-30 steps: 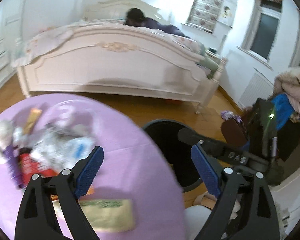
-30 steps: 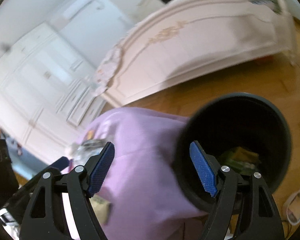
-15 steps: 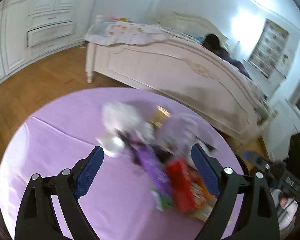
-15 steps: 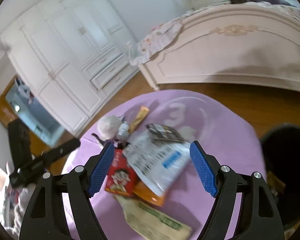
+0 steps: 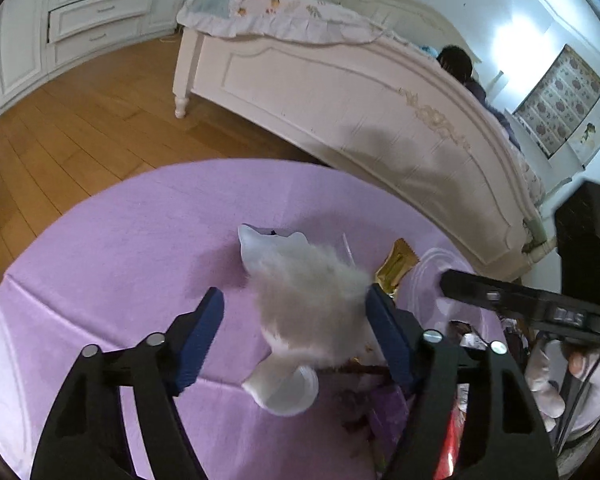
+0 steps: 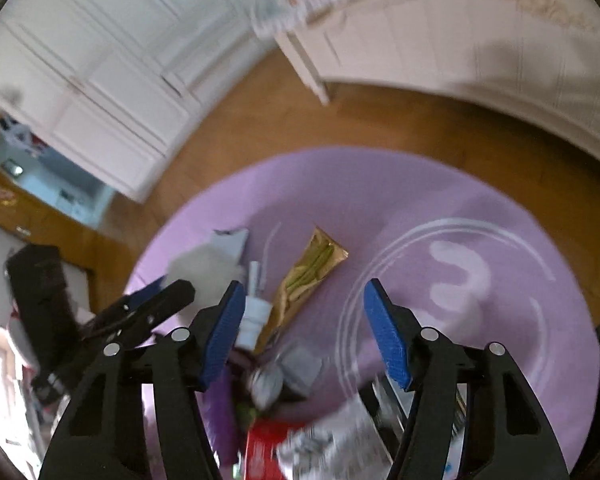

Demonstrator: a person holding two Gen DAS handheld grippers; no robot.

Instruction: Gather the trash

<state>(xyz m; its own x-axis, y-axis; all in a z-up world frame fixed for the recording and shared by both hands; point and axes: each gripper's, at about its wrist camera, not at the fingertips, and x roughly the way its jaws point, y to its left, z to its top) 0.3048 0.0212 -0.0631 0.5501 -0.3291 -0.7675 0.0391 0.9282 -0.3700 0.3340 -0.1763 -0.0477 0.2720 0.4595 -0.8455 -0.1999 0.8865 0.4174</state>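
Left wrist view: we have swung from bin to table; left gripper (image 5: 294, 334) closing around fluff (image 5: 312, 304), seemingly not yet clamped; right gripper (image 6: 304, 328) closing, empty.

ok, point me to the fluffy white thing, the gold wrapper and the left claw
fluffy white thing (image 5: 312, 304), left wrist view, middle of the fur
gold wrapper (image 6: 310, 272), right wrist view, its middle
left claw (image 5: 296, 336), left wrist view, midway between fingertips

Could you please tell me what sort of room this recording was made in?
Most likely a home bedroom: a cream carved bed with floral bedding, white built-in wardrobes and drawers along the wall, and wooden flooring around a round table with a purple cloth.
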